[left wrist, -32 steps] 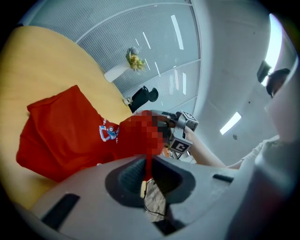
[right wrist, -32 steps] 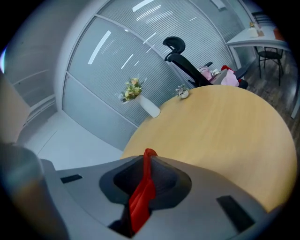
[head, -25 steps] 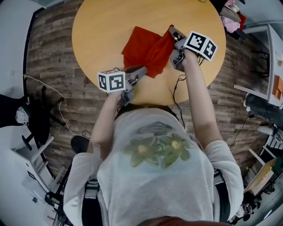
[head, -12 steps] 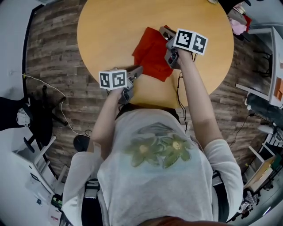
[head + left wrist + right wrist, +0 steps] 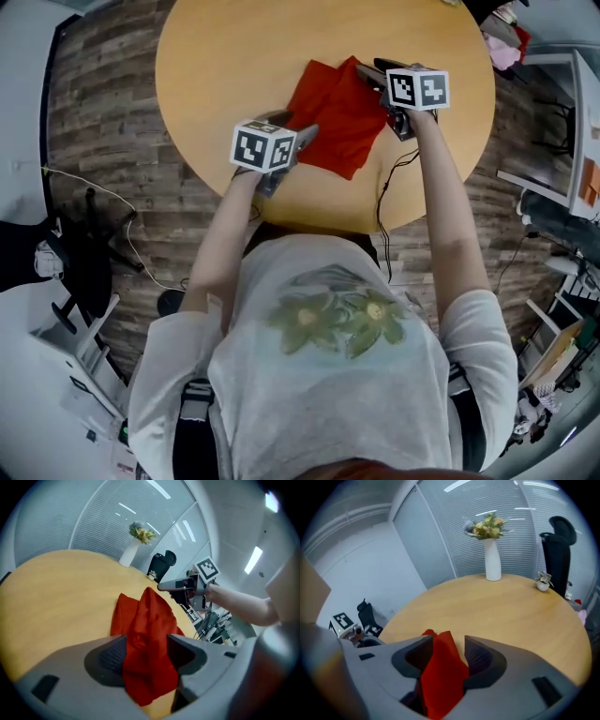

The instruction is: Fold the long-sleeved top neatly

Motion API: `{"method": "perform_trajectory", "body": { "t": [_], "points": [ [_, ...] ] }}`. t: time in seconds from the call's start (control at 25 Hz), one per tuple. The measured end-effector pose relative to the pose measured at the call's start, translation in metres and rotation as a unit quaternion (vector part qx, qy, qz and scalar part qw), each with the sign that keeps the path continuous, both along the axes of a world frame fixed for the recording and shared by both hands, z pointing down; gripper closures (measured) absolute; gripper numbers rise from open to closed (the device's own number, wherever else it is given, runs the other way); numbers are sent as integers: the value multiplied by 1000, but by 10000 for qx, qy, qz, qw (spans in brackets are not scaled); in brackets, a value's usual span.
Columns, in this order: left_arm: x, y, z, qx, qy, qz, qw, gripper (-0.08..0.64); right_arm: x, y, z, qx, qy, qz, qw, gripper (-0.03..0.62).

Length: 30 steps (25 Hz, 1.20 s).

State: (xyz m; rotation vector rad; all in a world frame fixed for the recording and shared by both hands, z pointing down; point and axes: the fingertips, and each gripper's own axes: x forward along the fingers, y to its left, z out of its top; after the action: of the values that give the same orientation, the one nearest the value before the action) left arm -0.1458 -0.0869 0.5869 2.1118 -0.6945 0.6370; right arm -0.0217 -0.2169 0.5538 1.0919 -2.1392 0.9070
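The left gripper (image 5: 147,648) has its jaws spread wide. They have just been opening, and red cloth hangs loose in the gap, no longer pinched. The right gripper (image 5: 446,656) is the same: its jaws have just been opening too, with a fold of the same cloth between them and one ribbed pad clear of it. So both tongs look to be letting go, not taking hold.

The cloth is the long-sleeved top (image 5: 337,117), lying on the round wooden table (image 5: 225,56) on the side nearest the person, with one gripper at each of its near corners. From above it is a small, roughly four-sided packet with no sleeve trailing out, so I'd say the main folds are done. It isn't tidy yet, though — the left gripper view shows a ridge standing up along the middle, and the edges run crooked.

What seems left is to draw the tongs clear, press the hump flat and square the sides.
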Motion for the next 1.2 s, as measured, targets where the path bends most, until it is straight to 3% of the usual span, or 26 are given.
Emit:
{"method": "perform_trajectory", "body": {
  "t": [0.16,0.24,0.28,0.32,0.36,0.4,0.68,0.88,0.96,1.08,1.2],
  "points": [
    [16,4,23,-269,-257,277,9989,317,-2,-2,26,-195,352,-560,9976,391],
    [17,4,27,-340,-271,216,9988,375,-4,-3,35,-311,332,-566,9974,393],
    [18,3,26,-396,-166,139,9990,442,-5,-3,38,-358,305,-548,9974,402],
    [19,2,23,-455,-6,66,9989,506,-5,-2,39,-376,271,-535,9975,464],
    [21,2,20,-504,176,22,9986,519,-6,-1,39,-347,236,-527,9977,526],
    [23,3,17,-528,329,16,9981,523,-6,0,37,-276,202,-528,9980,548],
    [21,18,-27,-414,1095,38,9931,526,-18,6,-18,661,-406,-500,9957,558],
    [-2,29,-63,-619,1656,-210,9840,526,-60,8,-58,1030,-445,-901,9896,558],
    [-17,30,-55,-776,1581,-438,9834,526,-83,6,-55,943,-300,-1141,9885,558],
    [-43,28,-19,-1016,1044,-821,9859,526,-116,2,-25,623,121,-1420,9878,558],
    [-51,22,13,-1097,653,-1026,9865,525,-122,-4,20,298,757,-1239,9889,557]
  ]
}}
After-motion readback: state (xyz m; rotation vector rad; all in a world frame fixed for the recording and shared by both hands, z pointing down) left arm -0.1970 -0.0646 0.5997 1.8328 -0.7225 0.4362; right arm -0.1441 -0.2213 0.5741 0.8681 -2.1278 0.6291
